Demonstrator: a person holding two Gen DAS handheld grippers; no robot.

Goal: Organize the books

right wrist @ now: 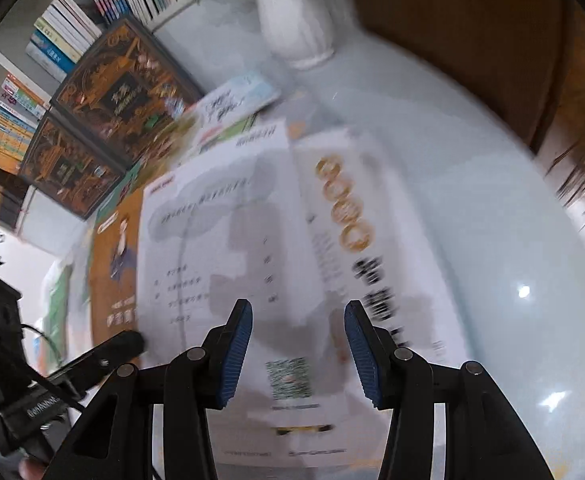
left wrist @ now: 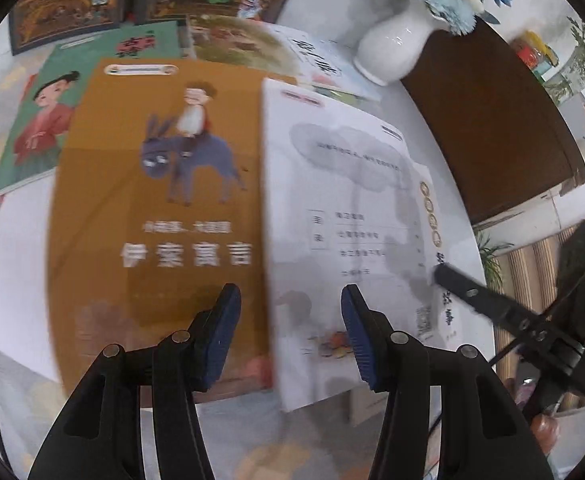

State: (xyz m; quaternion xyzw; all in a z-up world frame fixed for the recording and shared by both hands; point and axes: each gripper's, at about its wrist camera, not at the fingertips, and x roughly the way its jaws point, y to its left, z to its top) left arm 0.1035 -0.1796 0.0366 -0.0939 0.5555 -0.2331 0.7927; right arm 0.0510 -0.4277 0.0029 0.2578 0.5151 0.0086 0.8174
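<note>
Several books spread flat on pale desk point(left wrist: 20, 280), overlapping. Orange book point(left wrist: 156, 216) with donkey rider at centre of left wrist view; white book point(left wrist: 348, 216), back cover up, overlapping its 3 o'clock edge; green book point(left wrist: 40, 120) tucked under at 10 o'clock. Two dark ornate books point(right wrist: 104, 120) at far edge, 11 to 12 o'clock. White vase point(left wrist: 396, 44) with blue flowers at 1 o'clock, beside brown chair seat point(left wrist: 488, 120). Left gripper point(left wrist: 290, 340) above seam of orange and white books, fingers point(left wrist: 224, 340) partly apart, nothing between, no contact visible. Right gripper point(right wrist: 298, 354) above near end of white book, fingers point(right wrist: 236, 356) likewise partly apart, empty. More books upright on shelf point(right wrist: 64, 36) at 10 to 11 o'clock in right wrist view. Both views motion-blurred.
</note>
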